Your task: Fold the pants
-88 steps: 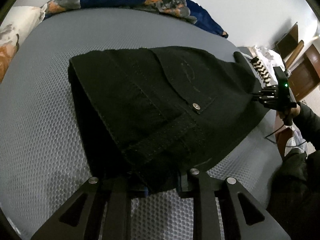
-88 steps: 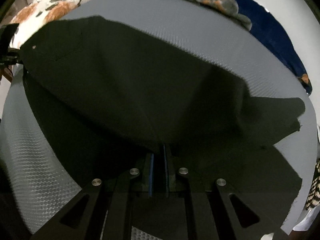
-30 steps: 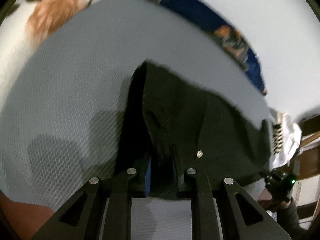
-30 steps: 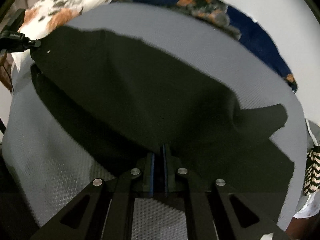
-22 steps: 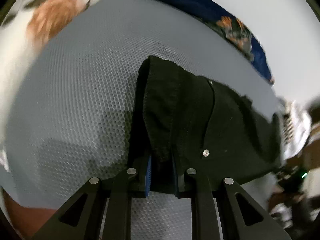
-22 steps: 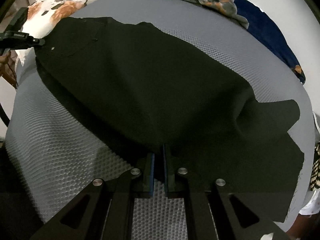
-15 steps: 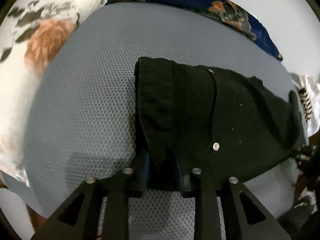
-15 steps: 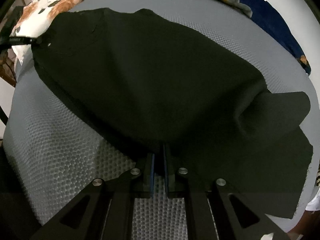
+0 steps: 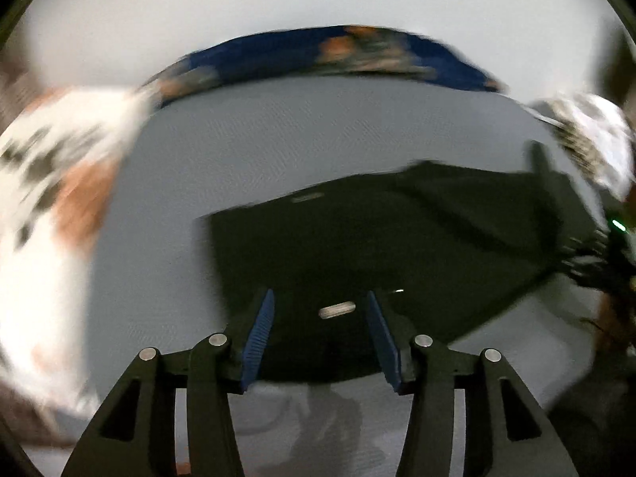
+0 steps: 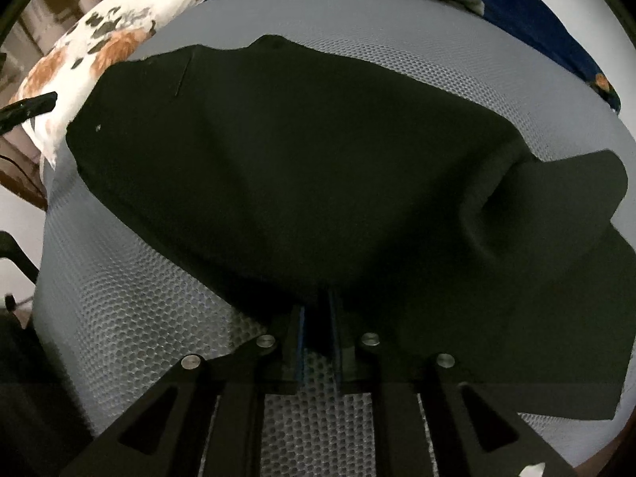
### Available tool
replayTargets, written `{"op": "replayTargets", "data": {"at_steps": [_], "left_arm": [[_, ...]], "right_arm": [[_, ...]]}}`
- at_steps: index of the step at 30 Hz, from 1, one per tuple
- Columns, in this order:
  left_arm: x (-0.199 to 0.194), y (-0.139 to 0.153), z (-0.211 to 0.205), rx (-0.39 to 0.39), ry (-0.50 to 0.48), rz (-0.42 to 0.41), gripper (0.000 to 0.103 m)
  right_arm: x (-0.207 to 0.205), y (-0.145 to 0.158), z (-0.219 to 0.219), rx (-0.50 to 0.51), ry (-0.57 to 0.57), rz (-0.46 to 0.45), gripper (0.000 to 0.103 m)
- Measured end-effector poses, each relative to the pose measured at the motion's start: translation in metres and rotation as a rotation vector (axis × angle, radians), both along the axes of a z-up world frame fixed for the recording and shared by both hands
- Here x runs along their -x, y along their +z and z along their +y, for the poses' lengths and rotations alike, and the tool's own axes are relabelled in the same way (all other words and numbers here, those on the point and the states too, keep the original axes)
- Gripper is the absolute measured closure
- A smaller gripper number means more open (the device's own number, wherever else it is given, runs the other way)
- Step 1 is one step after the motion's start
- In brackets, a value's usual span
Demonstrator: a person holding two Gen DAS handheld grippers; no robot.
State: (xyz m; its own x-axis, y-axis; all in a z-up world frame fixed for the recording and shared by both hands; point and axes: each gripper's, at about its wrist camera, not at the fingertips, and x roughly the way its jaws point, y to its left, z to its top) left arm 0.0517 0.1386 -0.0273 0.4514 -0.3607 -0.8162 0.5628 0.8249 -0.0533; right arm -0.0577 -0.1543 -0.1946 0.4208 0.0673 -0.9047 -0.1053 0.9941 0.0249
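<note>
Left gripper (image 9: 320, 328) has just spread, letting go of the pants (image 10: 318, 183), and lifted clear; nothing between its pads now. Pants lie folded on the bed (image 10: 131, 310). Right gripper (image 10: 318, 334), nearly shut, pinches the near edge: release, then flatten the bulge.

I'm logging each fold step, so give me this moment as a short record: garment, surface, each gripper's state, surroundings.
garment: black pants, folded over, lying flat
surface: grey honeycomb-textured bed cover
left gripper: jaws have just been opening, apart, nothing pinched, pants beyond them
right gripper: jaws nearly closed on the pants' near edge
surroundings: floral pillow, blue floral blanket
</note>
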Motion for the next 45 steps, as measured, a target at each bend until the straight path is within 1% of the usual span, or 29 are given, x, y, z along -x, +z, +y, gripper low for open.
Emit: {"op": "replayTargets", "data": {"at_steps": [2,3,4,7,9,11,14,18,24,26,27,28,29,31,32,35,37,40,42,45], "left_arm": [[0.010,-0.001,-0.033,0.013,-0.108,-0.001,0.051],[0.017,-0.003,-0.057,0.021,-0.180,-0.004,0.051],[0.021,-0.004,-0.072,0.023,-0.227,-0.003,0.051],[0.033,-0.016,-0.120,0.018,-0.352,0.010,0.051],[0.041,-0.026,-0.148,0.000,-0.408,0.014,0.051],[0.046,-0.033,-0.170,-0.022,-0.436,0.018,0.051],[0.051,-0.043,-0.195,-0.012,-0.476,0.021,0.051],[0.065,-0.055,-0.231,-0.045,-0.531,-0.025,0.051],[0.069,-0.070,-0.261,-0.057,-0.573,-0.013,0.051],[0.072,-0.073,-0.268,-0.067,-0.583,-0.024,0.052],[0.072,-0.075,-0.272,-0.069,-0.584,-0.030,0.055],[0.072,-0.077,-0.274,-0.069,-0.590,-0.024,0.066],[0.072,-0.080,-0.277,-0.069,-0.598,-0.013,0.074],[0.068,-0.085,-0.280,-0.089,-0.585,-0.021,0.091],[0.067,-0.087,-0.281,-0.091,-0.583,-0.014,0.092],[0.063,-0.089,-0.281,-0.069,-0.561,0.008,0.093],[0.063,-0.088,-0.279,-0.058,-0.553,0.008,0.093],[0.060,-0.086,-0.277,-0.029,-0.539,0.028,0.093],[0.057,-0.086,-0.275,-0.010,-0.525,0.048,0.093],[0.056,-0.087,-0.275,-0.002,-0.514,0.059,0.093]], "right_arm": [[0.000,0.002,-0.003,-0.011,-0.012,-0.013,0.088],[-0.001,0.003,-0.005,-0.022,-0.018,-0.016,0.088],[0.004,0.004,-0.002,-0.030,-0.024,-0.020,0.087],[0.005,0.008,-0.002,-0.062,-0.045,-0.030,0.087],[0.006,0.007,-0.004,-0.069,-0.048,-0.037,0.087],[0.005,0.006,-0.004,-0.074,-0.051,-0.038,0.087],[0.010,0.007,-0.006,-0.083,-0.049,-0.042,0.087],[0.011,0.011,-0.008,-0.098,-0.047,-0.050,0.086],[0.012,0.019,-0.012,-0.126,-0.048,-0.071,0.086],[0.012,0.019,-0.012,-0.127,-0.045,-0.069,0.086],[0.013,0.019,-0.014,-0.130,-0.047,-0.070,0.086],[0.014,0.020,-0.015,-0.131,-0.048,-0.069,0.084],[0.016,0.022,-0.017,-0.129,-0.049,-0.069,0.082],[0.023,0.027,-0.024,-0.138,-0.054,-0.077,0.077],[0.026,0.030,-0.029,-0.138,-0.064,-0.090,0.074],[0.035,0.038,-0.056,-0.159,-0.125,-0.129,0.071],[0.035,0.040,-0.083,-0.182,-0.206,-0.151,0.071],[0.031,0.039,-0.133,-0.218,-0.363,-0.206,0.071],[0.025,0.034,-0.172,-0.284,-0.478,-0.227,0.069],[0.015,0.020,-0.224,-0.423,-0.628,-0.237,0.069]]}}
